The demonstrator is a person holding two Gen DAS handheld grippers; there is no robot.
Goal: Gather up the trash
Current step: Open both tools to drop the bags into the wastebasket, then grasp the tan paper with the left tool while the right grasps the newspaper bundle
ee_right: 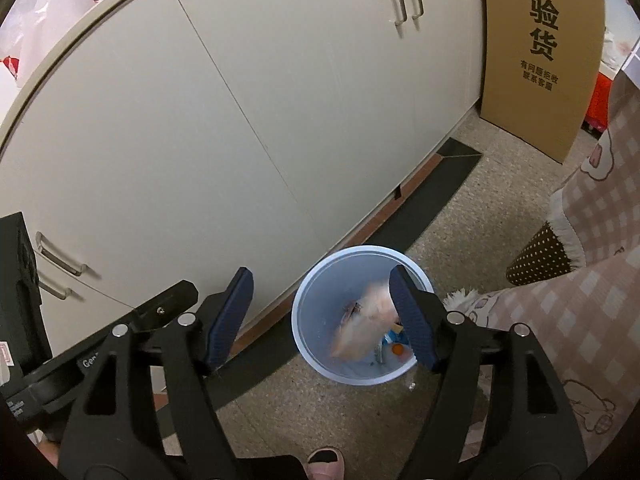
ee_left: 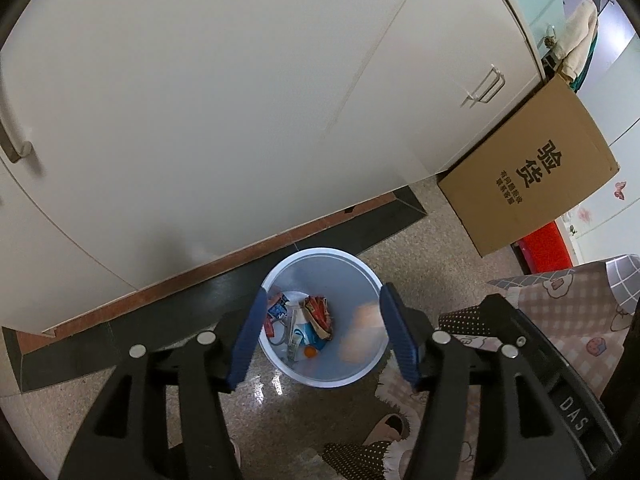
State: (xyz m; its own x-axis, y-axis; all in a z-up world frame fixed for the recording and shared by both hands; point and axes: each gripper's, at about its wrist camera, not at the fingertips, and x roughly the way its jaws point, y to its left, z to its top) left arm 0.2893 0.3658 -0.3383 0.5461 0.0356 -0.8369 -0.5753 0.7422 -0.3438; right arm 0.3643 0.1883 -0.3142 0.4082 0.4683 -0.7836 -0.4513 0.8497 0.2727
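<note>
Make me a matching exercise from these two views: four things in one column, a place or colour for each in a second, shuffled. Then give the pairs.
Things
1. bin
2. cardboard box
3. orange ball
4. blurred pink wrapper

Places or colours
A. leaning against the cabinet, black print on it
B. pale blue, round, on the floor by the cabinet's plinth
C. in mid-air within the bin's mouth, free of the fingers
D. small, on the bin's bottom among the trash

Pairs: 1-B, 2-A, 3-D, 4-C
</note>
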